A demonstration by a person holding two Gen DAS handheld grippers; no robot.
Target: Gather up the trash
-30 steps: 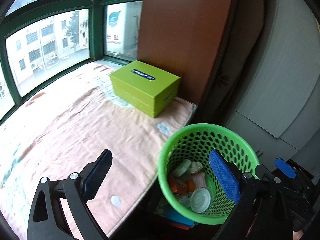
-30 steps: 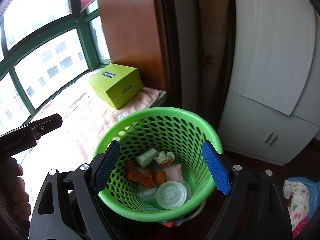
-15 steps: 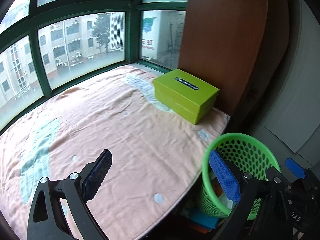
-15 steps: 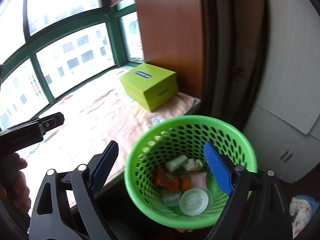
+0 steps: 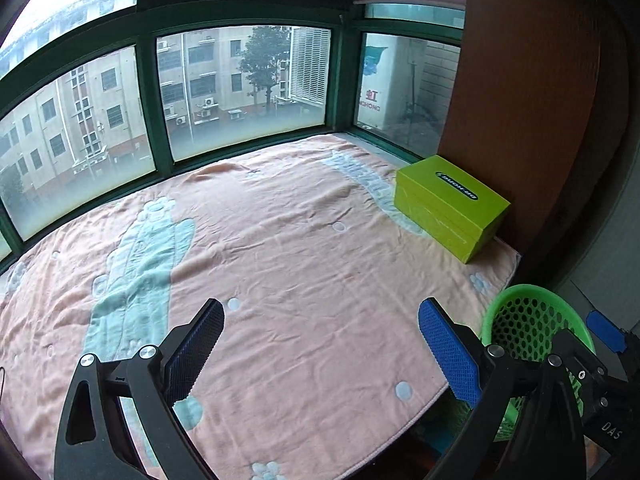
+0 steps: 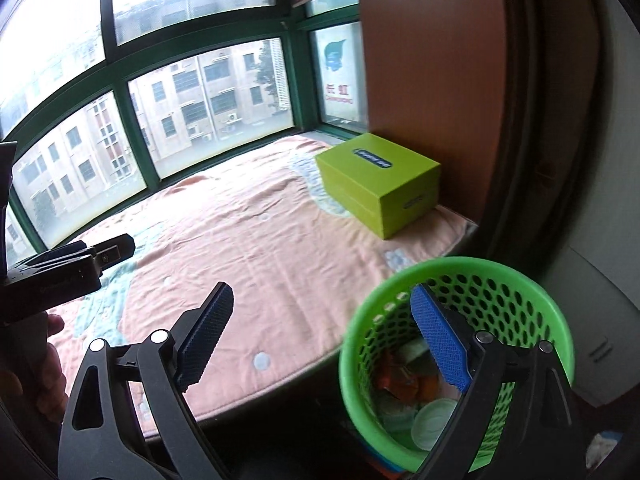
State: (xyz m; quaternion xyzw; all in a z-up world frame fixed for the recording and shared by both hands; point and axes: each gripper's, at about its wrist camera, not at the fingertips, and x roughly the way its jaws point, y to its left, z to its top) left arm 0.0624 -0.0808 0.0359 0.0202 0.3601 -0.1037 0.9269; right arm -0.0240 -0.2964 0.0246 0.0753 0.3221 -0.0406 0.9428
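Both claws, the left claw [image 5: 320, 344] and right claw [image 6: 320, 328], gape wide and empty, having swung away from the bin [image 6: 520, 280] toward the blanket [image 5: 300, 248]. With trash [image 6: 432, 412] binned and the blanket showing none, collection looks nearly finished.

Soft daylight from windows [image 5: 240, 80], blown-out glare, fisheye-curved edges, dark corners

A room in a home, at a bay window: a green-framed window [image 5: 248, 80] looks out on apartment blocks, and its broad sill carries a pink cartoon-print blanket [image 5: 280, 264]. White cabinet doors [image 6: 600, 300], a wooden panel [image 6: 432, 72] and a green wastebasket [image 6: 516, 280] of household litter complete the domestic setting.
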